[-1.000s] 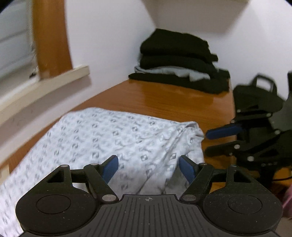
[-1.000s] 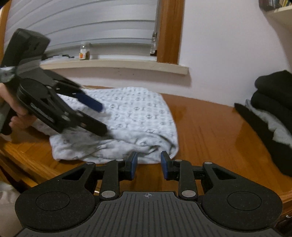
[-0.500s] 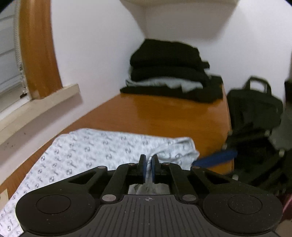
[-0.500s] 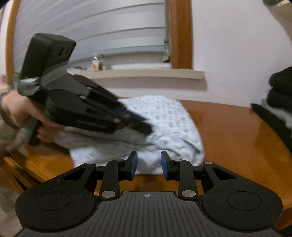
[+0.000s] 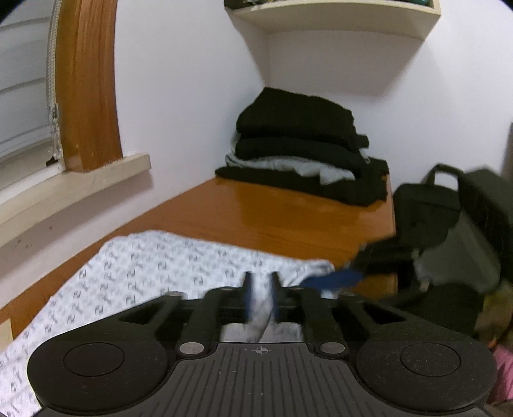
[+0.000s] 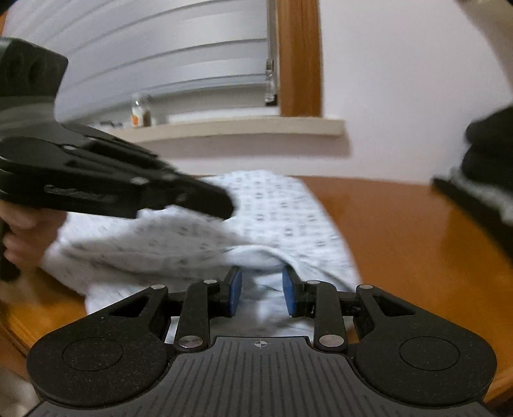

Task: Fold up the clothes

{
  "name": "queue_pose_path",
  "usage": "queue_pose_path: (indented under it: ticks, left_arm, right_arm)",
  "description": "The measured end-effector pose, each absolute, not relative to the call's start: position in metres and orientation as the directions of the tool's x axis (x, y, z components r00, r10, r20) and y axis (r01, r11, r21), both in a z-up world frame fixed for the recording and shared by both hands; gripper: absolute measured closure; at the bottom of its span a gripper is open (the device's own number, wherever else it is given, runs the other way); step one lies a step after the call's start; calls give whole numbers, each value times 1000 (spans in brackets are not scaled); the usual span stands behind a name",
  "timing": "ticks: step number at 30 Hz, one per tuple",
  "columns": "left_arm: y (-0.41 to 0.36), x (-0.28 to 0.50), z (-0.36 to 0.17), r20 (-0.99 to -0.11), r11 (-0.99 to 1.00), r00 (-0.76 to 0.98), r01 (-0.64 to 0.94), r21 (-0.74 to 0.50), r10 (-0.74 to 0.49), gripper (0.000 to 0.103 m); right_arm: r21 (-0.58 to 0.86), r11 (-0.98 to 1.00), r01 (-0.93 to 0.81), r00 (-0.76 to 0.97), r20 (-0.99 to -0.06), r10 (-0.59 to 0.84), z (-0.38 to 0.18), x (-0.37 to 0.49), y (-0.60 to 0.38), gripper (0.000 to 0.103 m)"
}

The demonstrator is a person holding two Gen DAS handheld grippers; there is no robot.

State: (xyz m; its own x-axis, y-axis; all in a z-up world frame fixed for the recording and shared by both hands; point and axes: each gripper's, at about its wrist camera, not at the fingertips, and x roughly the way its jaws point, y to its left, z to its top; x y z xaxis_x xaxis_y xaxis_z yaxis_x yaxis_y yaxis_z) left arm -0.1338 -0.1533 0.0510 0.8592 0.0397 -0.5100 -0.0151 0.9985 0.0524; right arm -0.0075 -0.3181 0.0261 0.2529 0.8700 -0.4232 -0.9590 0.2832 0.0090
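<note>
- Patterned white garment (image 5: 154, 269) lies on the orange-brown wooden table (image 5: 288, 218), spread ahead of and to the left of the left gripper (image 5: 260, 290), with one bunched edge reaching in between its fingers
- Left gripper is clenched on a fold of that cloth: in the left wrist view its two blue-padded fingers stand nearly together with pale fabric pinched between them, though the tips are blurred
- Seen from the right wrist camera, the left gripper's dark fingertips (image 6: 205, 199) press into the garment's raised fold, and a hand (image 6: 22, 234) grips its handle at the far left
- Right gripper (image 6: 261, 290) has its jaws parted, the blue pads (image 6: 235, 290) apart with a hump of the garment (image 6: 288, 218) between and just ahead of them; whether the pads touch the cloth cannot be told
- Beyond the left gripper, well apart from the garment, a stack of folded dark clothes (image 5: 304, 154) sits at the table's far end under a wall shelf (image 5: 336, 19)
- A window sill (image 6: 240, 126) runs along the wall ahead of the right gripper, with a small bottle (image 6: 139, 110) standing on it
</note>
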Motion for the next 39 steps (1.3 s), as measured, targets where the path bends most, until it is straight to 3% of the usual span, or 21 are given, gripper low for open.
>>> queue_pose_path:
  ticks: [2, 7, 8, 9, 11, 17, 22, 24, 25, 27, 33, 35, 39]
  left_arm:
    - [-158, -133, 44, -522, 995, 850, -16, 100, 66, 49]
    - [-163, -117, 25, -582, 986, 810, 30, 162, 71, 43]
    - [-163, -114, 22, -589, 983, 803, 26, 182, 88, 52]
    - [-161, -111, 20, -594, 981, 799, 22, 192, 98, 74]
    - [-156, -108, 22, -589, 983, 802, 14, 183, 99, 95]
    - [-144, -113, 36, -534, 994, 842, -19, 112, 76, 95]
    - [-138, -117, 41, -517, 997, 854, -27, 66, 57, 95]
    - [-135, -118, 44, -511, 998, 858, -30, 47, 49, 95]
    - [-134, -119, 45, -507, 999, 861, -31, 38, 46, 95]
    - [-135, -120, 43, -511, 999, 859, -24, 35, 38, 95]
    - [-144, -123, 35, -533, 999, 846, 9, 44, 16, 94]
    - [-146, -123, 33, -536, 999, 844, 15, 46, 12, 94]
    - [-145, -123, 34, -530, 999, 848, 10, 33, 9, 94]
  right_arm:
    - [-2, 307, -952, 280, -416, 865, 27, -1, -324, 74]
    - [-17, 313, -950, 293, -403, 867, 28, 8, -324, 75]
    - [-26, 316, -948, 300, -398, 867, 29, 7, -324, 75]
    - [-35, 318, -948, 305, -396, 866, 29, 6, -324, 75]
    - [-42, 314, -948, 305, -393, 868, 31, 3, -326, 75]
    - [54, 177, -983, 142, -399, 906, 32, -12, -326, 75]
    - [36, 273, -961, 228, -452, 862, 25, -2, -304, 76]
    - [-117, 376, -919, 385, -463, 798, 24, -4, -298, 81]
    - [-250, 426, -870, 494, -428, 757, 24, -11, -297, 100]
    - [-421, 466, -778, 610, -331, 720, 23, -25, -302, 101]
    - [-296, 438, -849, 526, -398, 751, 15, -12, -316, 100]
    - [-240, 421, -875, 484, -405, 775, 14, -9, -323, 94]
    - [-64, 327, -943, 322, -421, 848, 23, -6, -324, 93]
